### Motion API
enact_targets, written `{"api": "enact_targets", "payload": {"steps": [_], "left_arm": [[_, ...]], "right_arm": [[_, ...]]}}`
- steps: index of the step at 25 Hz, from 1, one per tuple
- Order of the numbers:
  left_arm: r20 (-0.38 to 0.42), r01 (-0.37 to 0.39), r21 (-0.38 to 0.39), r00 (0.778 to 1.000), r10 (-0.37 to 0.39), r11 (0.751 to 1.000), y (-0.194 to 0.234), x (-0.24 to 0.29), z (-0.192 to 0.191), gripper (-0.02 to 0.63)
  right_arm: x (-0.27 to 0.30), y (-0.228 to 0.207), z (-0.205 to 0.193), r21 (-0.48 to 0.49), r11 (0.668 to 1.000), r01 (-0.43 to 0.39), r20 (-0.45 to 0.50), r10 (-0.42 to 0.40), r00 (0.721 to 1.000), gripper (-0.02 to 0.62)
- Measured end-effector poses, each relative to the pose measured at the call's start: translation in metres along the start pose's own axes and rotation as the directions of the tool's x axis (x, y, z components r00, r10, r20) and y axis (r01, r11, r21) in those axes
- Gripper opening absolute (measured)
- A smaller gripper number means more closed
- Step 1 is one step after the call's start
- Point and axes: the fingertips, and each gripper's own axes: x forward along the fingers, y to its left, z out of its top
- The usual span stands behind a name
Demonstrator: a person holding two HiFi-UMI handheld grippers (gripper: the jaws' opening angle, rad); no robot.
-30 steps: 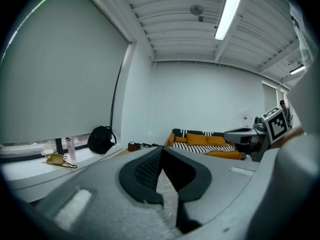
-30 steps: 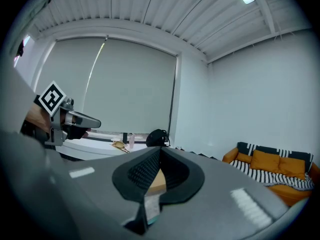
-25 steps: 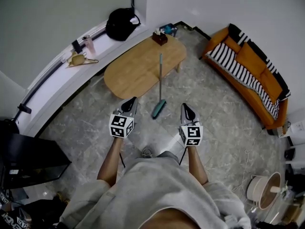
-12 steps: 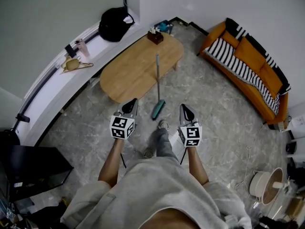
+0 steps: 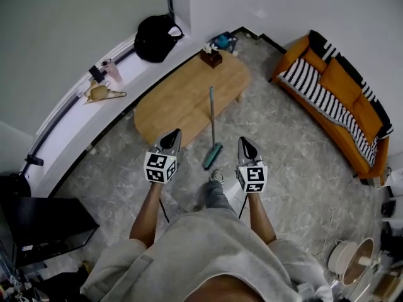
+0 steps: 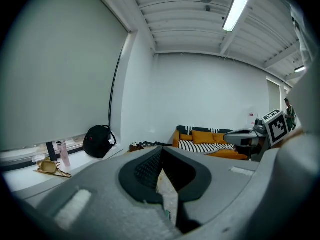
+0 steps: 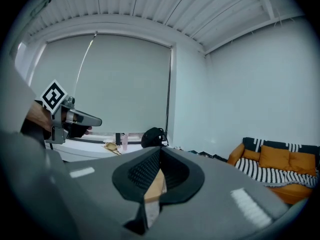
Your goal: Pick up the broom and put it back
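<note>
Head view with both gripper views. My left hand-held gripper is a grey moulded body with dark ribbed pads. Its own view shows the jaws closed together with nothing gripped, only a thin slit below the tips. My right hand-held gripper has the same build and is likewise closed and empty. Each carries a white marker cube printed with black square patterns. Both point forward, side by side and apart.

The task's thing is a broom with a teal bristle head and a thin grey-green shaft. Its head rests on the grey marbled stone floor, just off the near edge of the counter and between my two grippers, ahead of their tips. Neither gripper touches it. In the head view the shaft runs straight up across the counter's near edge and over its top. The counter is a low oval of smooth, light wood.

A small dark-brown tissue box, with white tissue showing, stands at the counter's far end. Beyond the counter's left edge runs a long white ledge under a pale window blind. It bears a rounded black fabric backpack at its far end and a slim pink bottle further along.

An orange upholstered sofa stands against the right wall, draped with a black-and-white striped throw. My pale shoe is on the floor just behind the broom head.
</note>
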Motion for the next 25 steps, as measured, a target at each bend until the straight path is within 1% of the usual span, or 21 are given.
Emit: {"api": "enact_targets", "payload": {"steps": [8,13,18,25], "left_arm": [[0.003,-0.063,-0.008,0.998,0.063,0.998,0.015,0.070,0.033,-0.003],[-0.013,-0.094,0.007,0.995,0.094,0.996,0.020,0.105,0.045,-0.003],[-0.047,-0.125,0.000,0.991,0.125,0.992,0.026,0.125,0.039,-0.003],[-0.102,-0.135,-0.017,0.986,0.132,0.991,0.038,0.140,0.020,-0.003]], "right_arm": [[0.069,-0.058,0.023,-0.008,0.998,-0.059,0.019,0.059,0.998,0.002],[0.103,-0.090,0.031,0.025,0.994,-0.105,0.040,0.104,0.994,0.002],[0.132,-0.112,0.027,0.029,0.992,-0.123,0.035,0.122,0.992,0.002],[0.154,-0.112,-0.001,0.065,0.988,-0.137,-0.016,0.138,0.990,0.002]]}}
